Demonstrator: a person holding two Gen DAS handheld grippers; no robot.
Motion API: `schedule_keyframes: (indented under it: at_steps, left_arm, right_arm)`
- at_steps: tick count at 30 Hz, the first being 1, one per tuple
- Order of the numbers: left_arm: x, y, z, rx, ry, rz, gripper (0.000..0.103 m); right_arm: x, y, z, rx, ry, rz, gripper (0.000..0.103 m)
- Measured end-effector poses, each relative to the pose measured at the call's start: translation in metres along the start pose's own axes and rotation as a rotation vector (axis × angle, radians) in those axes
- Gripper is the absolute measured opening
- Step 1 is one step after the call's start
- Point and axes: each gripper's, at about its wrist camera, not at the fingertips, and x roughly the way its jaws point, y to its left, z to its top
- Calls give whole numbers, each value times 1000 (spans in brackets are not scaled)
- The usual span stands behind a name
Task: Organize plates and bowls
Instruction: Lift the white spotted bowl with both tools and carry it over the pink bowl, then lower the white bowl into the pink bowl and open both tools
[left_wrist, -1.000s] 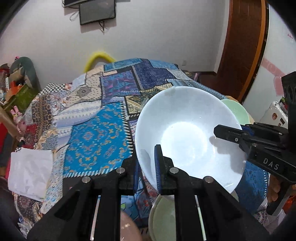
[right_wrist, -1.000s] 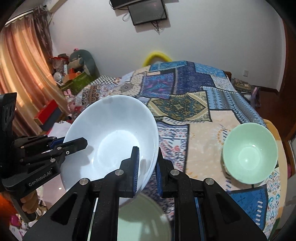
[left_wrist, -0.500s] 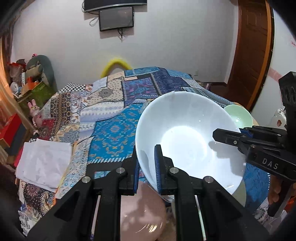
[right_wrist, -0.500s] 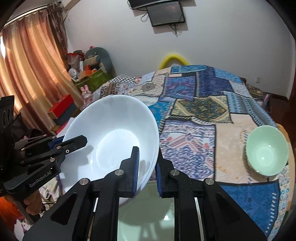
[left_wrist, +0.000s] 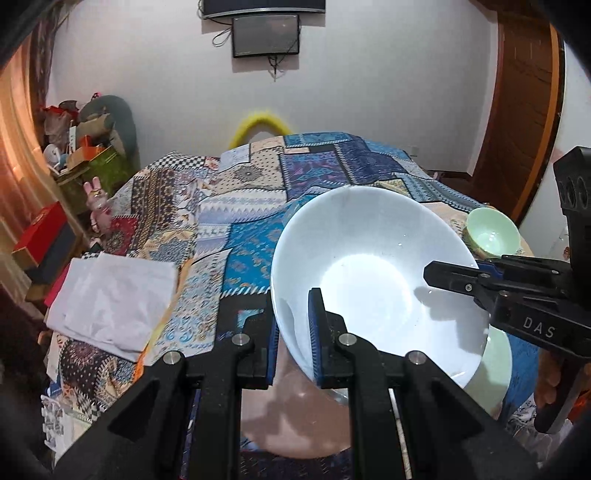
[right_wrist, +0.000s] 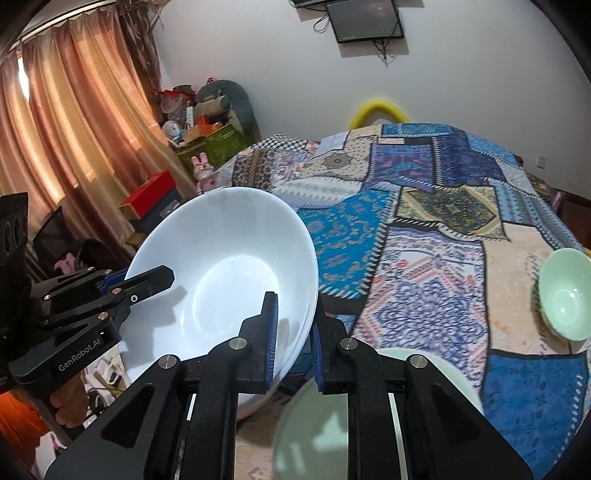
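- Our left claw (left_wrist: 291, 332) is clamped on the near rim of the large white bowl (left_wrist: 369, 280), one pad inside the wall and one outside.
- Our right claw (right_wrist: 293, 343) is clamped on the opposite rim of the same bowl, so we carry it between both claws, tilted and clear of the surface.
- Just beneath the left claw lies a pink plate (left_wrist: 295, 417); beneath the right claw and the bowl's far edge lies a pale green plate (right_wrist: 332, 424).
- Beyond the right claw, well off to its right, a small green bowl (right_wrist: 565, 291) sits alone on the patchwork cloth (right_wrist: 424, 240) covering the tabletop.
- To the left of the left claw a folded white cloth (left_wrist: 110, 295) rests at the tabletop's edge.
- We judge the step in hand to be carrying the white bowl towards a spot where it can be set down.
- The next move calls for levelling the bowl, lowering it with both claws in step, and letting go only once its base is seated; uneven release could tip it onto the plates.
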Motion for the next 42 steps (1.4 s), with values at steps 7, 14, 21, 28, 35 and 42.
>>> schedule_keyframes:
  at_steps: [7,14,21,28,35,42]
  left_arm:
    - [-4,15,-16,-11,5,23,14]
    - [5,24,-34,-31,40,15,14]
    - [21,32,-48,-44,92,16,14]
    - [36,37,-59,-54,127,21,14]
    - [50,44,-69,-57,155,49,14]
    - [61,48,-78,-54,190,53,14]
  right_arm:
    - [11,17,-10,-8,25,28,15]
    - [23,24,-20,6,56,38,15]
    - [37,26,-31,23,99,43,15]
    - [50,29,-39,22,139,37,15]
    - [64,33,-46,12,187,39,15]
    - [73,32,-52,22,217,42,15]
